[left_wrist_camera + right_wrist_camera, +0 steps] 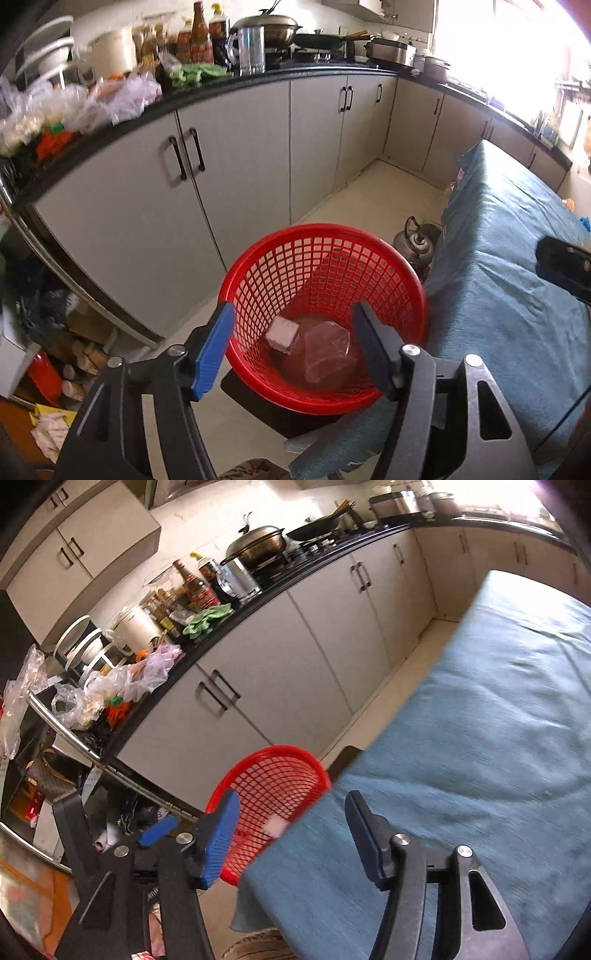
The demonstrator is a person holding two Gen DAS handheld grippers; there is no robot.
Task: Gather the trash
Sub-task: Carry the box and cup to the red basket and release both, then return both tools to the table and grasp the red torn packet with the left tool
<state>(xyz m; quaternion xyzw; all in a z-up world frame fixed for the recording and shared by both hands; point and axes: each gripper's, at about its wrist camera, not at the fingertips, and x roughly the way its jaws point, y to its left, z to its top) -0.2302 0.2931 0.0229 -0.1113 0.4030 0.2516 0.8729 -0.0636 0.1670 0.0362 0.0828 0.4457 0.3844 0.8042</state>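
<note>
A red mesh basket point(325, 273) stands beside the table on a dark seat point(255, 402). Inside it lie a small white box point(282, 334) and a clear crumpled plastic container point(327, 350). My left gripper point(293, 310) hangs open above the basket's near rim, with nothing between its pads. In the right wrist view my right gripper point(291, 797) is open and empty over the corner of the teal-covered table point(461, 738), with the basket point(266, 775) just left of it. A blurred white piece point(275, 827) shows against the basket's wall; I cannot tell whether it is falling or lying inside.
White cabinets point(240, 177) under a black counter point(221, 88) run along the left, loaded with plastic bags, bottles and pots. A metal kettle point(415, 243) sits on the tiled floor past the basket. Boxes and clutter point(55, 332) fill the lower left.
</note>
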